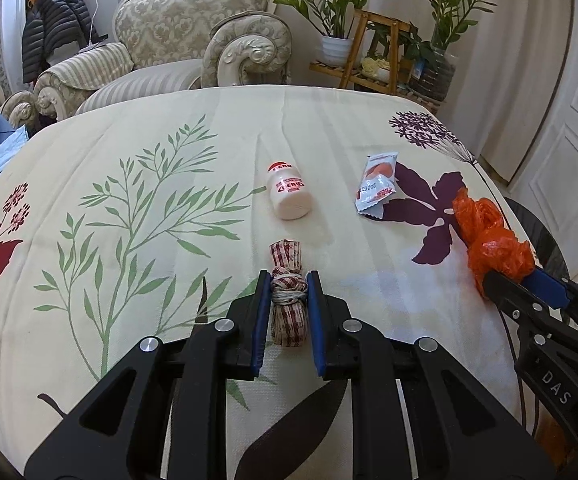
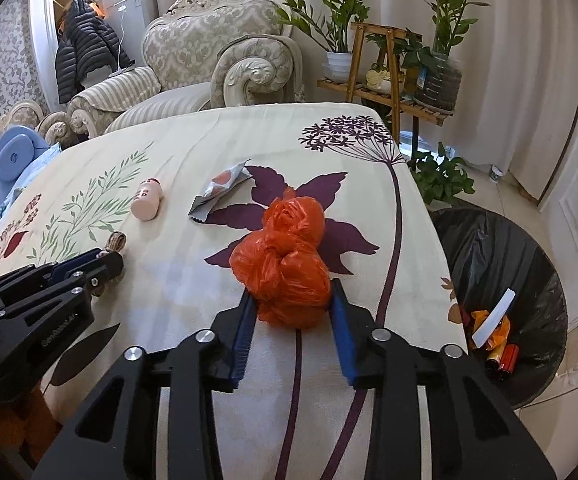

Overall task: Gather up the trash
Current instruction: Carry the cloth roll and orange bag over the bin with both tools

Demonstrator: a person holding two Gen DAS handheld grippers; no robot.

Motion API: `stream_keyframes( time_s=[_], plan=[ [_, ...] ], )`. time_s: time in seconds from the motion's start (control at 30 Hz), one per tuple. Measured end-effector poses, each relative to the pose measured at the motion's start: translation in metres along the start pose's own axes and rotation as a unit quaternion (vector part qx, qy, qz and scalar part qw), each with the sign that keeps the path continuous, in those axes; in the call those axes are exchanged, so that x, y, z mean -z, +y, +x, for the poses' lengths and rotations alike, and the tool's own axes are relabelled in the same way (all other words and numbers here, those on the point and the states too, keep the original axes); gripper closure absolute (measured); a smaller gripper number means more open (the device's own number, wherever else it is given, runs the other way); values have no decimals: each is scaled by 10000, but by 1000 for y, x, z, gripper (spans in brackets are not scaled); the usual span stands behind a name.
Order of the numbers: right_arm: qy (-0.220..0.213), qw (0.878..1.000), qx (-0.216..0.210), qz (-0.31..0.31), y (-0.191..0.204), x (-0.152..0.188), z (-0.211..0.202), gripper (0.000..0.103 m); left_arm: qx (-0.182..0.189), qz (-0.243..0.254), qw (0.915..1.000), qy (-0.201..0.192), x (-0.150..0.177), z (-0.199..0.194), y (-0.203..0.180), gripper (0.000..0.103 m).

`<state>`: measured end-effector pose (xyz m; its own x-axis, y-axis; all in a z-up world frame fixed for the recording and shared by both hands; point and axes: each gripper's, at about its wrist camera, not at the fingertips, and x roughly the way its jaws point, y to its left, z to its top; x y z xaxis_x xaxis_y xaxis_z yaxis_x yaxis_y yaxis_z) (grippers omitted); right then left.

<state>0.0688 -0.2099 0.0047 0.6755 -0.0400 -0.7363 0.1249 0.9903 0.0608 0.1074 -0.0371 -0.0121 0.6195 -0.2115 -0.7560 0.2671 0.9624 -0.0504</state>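
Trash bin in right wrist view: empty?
No. The black-lined trash bin beside the table already holds orange wrappers, a white strip and small cylinders.

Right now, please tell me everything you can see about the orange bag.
The orange bag is thin, glossy plastic, crumpled and knotted into a lumpy ball. It sits on the tablecloth over a purple flower print, near the table's right edge. The right gripper has closed on its near end, both blue pads against it. Its contents are hidden.

Floral tablecloth point(image 1: 169, 300): bottle point(image 1: 289, 192), wrapper point(image 1: 377, 182), checked bundle point(image 1: 287, 300), orange bag point(image 2: 285, 256).
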Motion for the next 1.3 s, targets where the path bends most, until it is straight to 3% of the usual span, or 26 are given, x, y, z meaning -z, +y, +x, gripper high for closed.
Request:
stream_keyframes(
  time_s=[0.37, 0.73, 1.3],
  plan=[
    [-277, 9996, 56, 60, -5, 2, -17, 72, 58, -40, 9999, -87, 0, -7, -7, 85],
    [-455, 9984, 187, 284, -33, 1, -31, 72, 207, 123, 9994, -230, -4, -17, -44, 85],
    [-507, 9945, 528, 750, -112, 18, -44, 72, 422, 536, 9975, -184, -1, -15, -118, 85]
  ],
)
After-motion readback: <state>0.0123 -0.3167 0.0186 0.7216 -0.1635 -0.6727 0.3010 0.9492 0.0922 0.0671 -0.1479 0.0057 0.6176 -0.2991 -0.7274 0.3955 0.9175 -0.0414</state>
